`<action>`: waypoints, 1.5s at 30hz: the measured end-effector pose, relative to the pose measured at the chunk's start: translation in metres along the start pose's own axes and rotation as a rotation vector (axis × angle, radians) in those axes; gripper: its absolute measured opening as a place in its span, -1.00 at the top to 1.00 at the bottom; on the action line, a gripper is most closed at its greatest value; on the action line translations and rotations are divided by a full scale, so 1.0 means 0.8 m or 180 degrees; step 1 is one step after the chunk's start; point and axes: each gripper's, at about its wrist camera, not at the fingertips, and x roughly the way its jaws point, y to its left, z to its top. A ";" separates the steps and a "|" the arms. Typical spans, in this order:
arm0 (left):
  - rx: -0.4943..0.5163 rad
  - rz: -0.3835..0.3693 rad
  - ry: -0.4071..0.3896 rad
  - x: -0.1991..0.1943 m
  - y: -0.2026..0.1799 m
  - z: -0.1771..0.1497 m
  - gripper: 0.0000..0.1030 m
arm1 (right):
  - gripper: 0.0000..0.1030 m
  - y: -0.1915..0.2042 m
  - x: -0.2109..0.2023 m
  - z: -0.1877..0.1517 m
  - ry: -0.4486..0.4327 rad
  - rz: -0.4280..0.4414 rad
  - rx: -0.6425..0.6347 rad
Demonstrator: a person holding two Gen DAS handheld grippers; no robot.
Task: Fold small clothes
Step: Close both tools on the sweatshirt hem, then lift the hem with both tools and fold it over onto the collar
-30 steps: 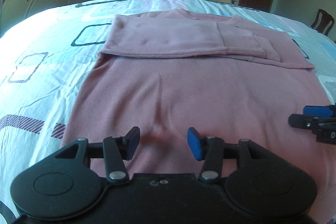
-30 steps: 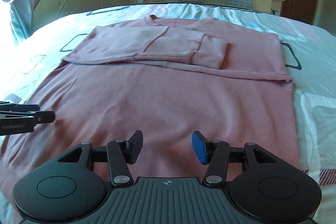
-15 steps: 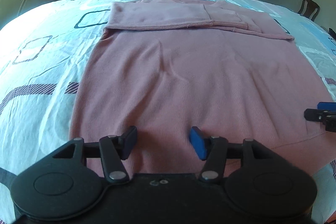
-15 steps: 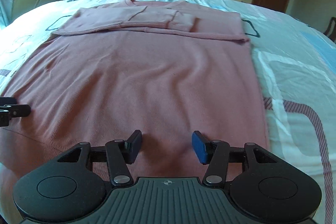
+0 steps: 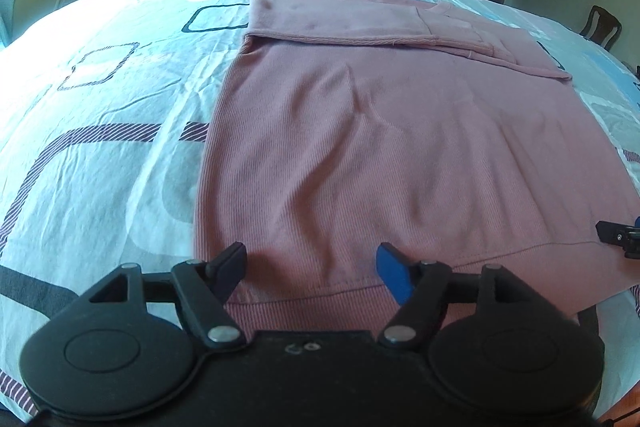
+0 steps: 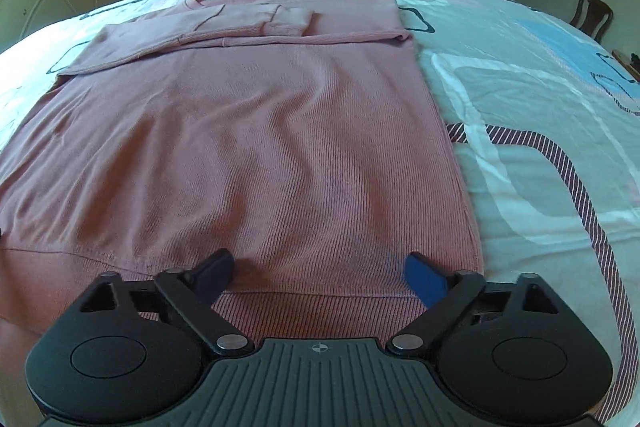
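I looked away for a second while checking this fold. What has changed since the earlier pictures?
Both grippers drew back toward the pink sweater's ribbed hem. The left gripper and right gripper have just been opening their jaws, poised over the hem without gripping it. The sweater lies flat, sleeves folded across its top, unchanged on the bedsheet.

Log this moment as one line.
stage: sleeves folded in, bottom hem next | left claw: open, just widening, over hem | right claw: open, just widening, over hem | sweater: flat on bed
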 end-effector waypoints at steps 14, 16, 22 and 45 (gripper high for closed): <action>-0.0559 -0.0237 0.0079 -0.026 0.075 -0.033 0.05 | -0.99 -0.020 -0.014 -0.012 -0.0133 0.0236 -0.0009; -0.0591 -0.0380 0.0132 -0.024 0.072 -0.033 0.15 | -0.99 -0.023 -0.029 -0.016 -0.0246 0.0188 -0.0044; -0.0750 -0.0644 0.0231 -0.014 0.073 -0.028 0.38 | -0.57 -0.067 -0.059 -0.020 -0.0312 0.0048 0.0340; -0.0867 -0.1023 -0.0310 -0.007 0.061 0.113 0.87 | 0.81 -0.131 -0.050 0.087 -0.0279 0.0959 0.1176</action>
